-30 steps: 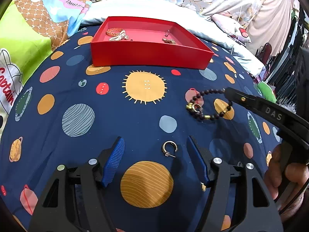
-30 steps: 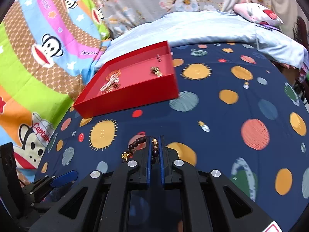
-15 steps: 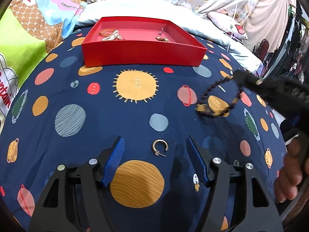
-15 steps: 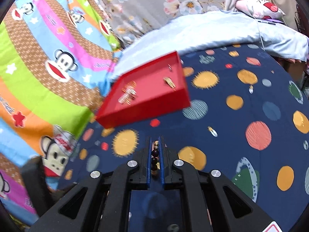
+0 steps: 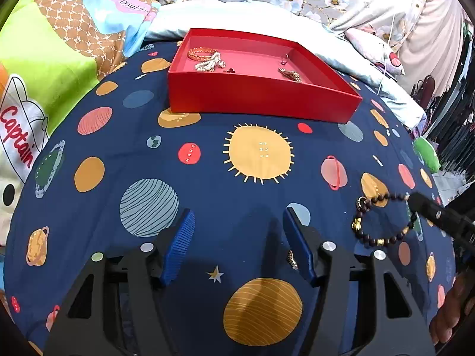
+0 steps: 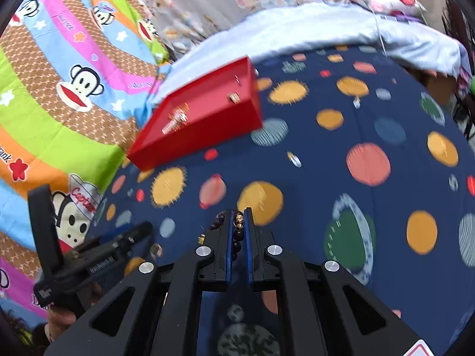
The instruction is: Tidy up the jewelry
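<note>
in the left wrist view, the left tool (image 5: 237, 237) is hovering low over the planet-print bedspread (image 5: 118, 148), its jaws partly apart and closing with nothing pinched; the small gold hoop earring (image 5: 292, 259) is peeking out just beside the inner face of the right-hand finger, so the pads may be closing past it or nudging it aside. the red tray (image 5: 261, 98) is sitting farther up the bed, already carrying a few pieces. compared with a second ago, the earring is lying off to the side rather than centred between the fingers. in the right wrist view, the right tool (image 6: 239, 222) is clamped nearly shut on the dark bead bracelet (image 6: 237, 231), which is now hanging clear of the bedspread; dangling from a few beads, it could be slipping free while being carried to the tray.
</note>
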The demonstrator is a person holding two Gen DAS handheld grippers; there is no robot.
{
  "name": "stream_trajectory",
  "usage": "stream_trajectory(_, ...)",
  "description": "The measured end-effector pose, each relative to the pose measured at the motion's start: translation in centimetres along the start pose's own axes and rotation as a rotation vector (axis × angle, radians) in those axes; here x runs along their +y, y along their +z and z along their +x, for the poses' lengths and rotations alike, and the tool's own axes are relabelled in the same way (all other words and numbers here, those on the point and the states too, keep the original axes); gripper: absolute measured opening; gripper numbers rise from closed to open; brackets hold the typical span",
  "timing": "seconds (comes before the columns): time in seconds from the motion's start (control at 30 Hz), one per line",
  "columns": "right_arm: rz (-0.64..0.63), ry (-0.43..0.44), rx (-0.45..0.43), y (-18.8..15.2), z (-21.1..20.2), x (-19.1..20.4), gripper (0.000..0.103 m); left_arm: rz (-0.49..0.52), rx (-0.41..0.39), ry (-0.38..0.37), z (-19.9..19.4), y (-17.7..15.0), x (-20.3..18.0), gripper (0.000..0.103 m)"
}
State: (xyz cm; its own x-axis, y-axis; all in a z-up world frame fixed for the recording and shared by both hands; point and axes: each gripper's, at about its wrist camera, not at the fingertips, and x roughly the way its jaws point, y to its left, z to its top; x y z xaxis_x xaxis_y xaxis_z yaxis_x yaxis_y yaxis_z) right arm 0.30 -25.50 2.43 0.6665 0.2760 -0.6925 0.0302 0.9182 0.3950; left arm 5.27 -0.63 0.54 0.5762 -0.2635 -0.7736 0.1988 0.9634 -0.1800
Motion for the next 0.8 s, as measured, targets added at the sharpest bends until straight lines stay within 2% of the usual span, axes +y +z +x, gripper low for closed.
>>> stream_trajectory(0.1,0.012,-0.008,0.017,-0.4,0.5,-0.5,0.007,0.014,-0.004,0.007,0.0,-0.1,-0.2,0.054)
stream_trajectory(0.23,-0.008,0.043,0.006,0.1,0.3,0.7,0.007,0.023,-0.005,0.008,0.0,-0.1,-0.4,0.054)
stream_trajectory(0.4,-0.05,0.088,0.0,0.4,0.0,2.6,0.007,0.029,-0.004,0.004,0.1,-0.1,-0.4,0.033)
stream_trajectory(0.5,-0.056,0.095,0.009,0.2,0.0,3.0,0.007,0.028,0.001,-0.005,0.1,0.0,-0.4,0.029)
stream_trajectory(0.63,-0.056,0.093,0.018,0.0,0.2,3.1,0.007,0.038,0.007,-0.021,0.1,-0.1,-0.6,0.016)
stream_trajectory(0.7,-0.055,0.092,0.021,0.1,0.4,3.1,0.007,0.044,0.014,-0.036,0.2,-0.2,-0.9,0.004)
stream_trajectory(0.8,-0.057,0.095,0.019,0.3,0.4,3.4,0.007,0.054,0.025,-0.064,0.2,-0.5,-1.4,0.0)
